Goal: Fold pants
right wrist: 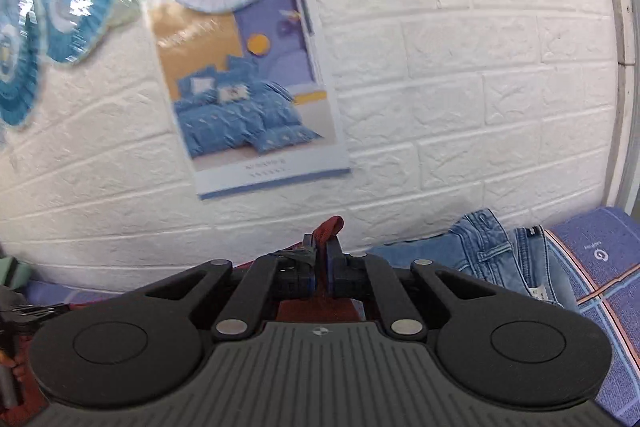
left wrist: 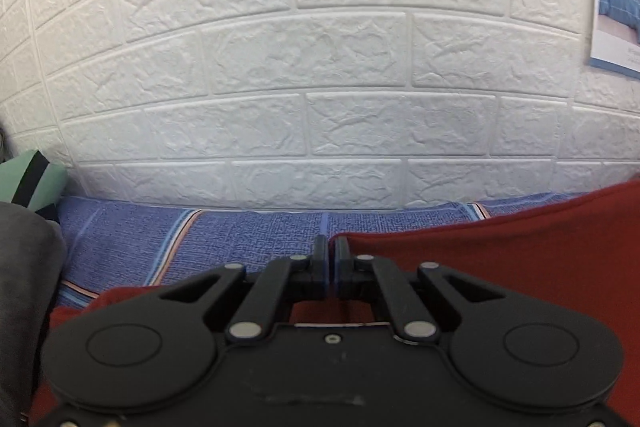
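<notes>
Pants [left wrist: 520, 267], red, spread over blue striped bedsheet [left wrist: 180, 239], edge lifted near white brick wall [left wrist: 320, 67]. Right gripper [right wrist: 321, 255] clamped on red cloth tab poking up between fingers. Left gripper [left wrist: 330, 251] together at pants edge, cloth in the pinch not clear. Best carried level, both corners taut, laid down aligned away from jeans [right wrist: 492, 255].

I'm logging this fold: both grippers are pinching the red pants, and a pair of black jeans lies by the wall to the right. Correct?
Not quite: the jeans are blue denim, not black, as the right wrist view shows. The rest stands: the right gripper is shut on a fold of the red pants, and the left gripper is shut at their edge.
</notes>
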`<state>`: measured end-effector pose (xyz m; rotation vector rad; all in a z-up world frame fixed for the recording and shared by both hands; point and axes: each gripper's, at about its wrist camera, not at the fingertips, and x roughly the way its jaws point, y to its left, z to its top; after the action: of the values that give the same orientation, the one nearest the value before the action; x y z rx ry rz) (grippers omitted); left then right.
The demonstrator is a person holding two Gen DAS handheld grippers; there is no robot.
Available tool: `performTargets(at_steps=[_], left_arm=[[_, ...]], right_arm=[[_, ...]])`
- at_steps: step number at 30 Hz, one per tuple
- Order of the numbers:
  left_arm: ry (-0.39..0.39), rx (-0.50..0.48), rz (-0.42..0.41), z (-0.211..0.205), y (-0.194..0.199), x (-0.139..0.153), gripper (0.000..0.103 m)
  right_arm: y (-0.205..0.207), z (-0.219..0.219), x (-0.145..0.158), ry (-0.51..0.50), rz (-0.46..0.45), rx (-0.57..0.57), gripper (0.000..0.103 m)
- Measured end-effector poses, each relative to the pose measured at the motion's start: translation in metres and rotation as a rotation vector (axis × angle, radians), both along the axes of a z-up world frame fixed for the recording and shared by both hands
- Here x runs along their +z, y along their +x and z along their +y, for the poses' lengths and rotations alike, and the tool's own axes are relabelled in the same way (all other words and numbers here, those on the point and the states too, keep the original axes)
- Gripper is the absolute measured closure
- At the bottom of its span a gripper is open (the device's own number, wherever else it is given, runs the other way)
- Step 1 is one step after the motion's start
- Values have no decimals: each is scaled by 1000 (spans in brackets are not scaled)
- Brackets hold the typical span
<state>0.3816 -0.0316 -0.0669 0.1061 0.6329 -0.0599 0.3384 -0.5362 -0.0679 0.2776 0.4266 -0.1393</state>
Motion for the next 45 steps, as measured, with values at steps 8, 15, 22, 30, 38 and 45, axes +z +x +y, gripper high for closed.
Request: performTargets(at_steps=[8,15,22,30,38,45], left_arm=[[-5,91,54,-19,44,-32,100],[14,128,99,-25,68,-66,99],[-16,66,48,-22,58,-50,41],[-76,53,15,21,-10,-3,34],[-94,136,39,76,-91,6,30],[-57,275,69,141,-125,7,29]], right_arm=[[82,-29,-55,4,132,-58,97],[138,-37,-87,39,141,-95,102],[113,-44,-71,53,105,-56,70],[26,-34,-68,57,140,8,26],[17,-16,-89,31,171,43,29],[6,-40,-74,-6,170,-63,102]])
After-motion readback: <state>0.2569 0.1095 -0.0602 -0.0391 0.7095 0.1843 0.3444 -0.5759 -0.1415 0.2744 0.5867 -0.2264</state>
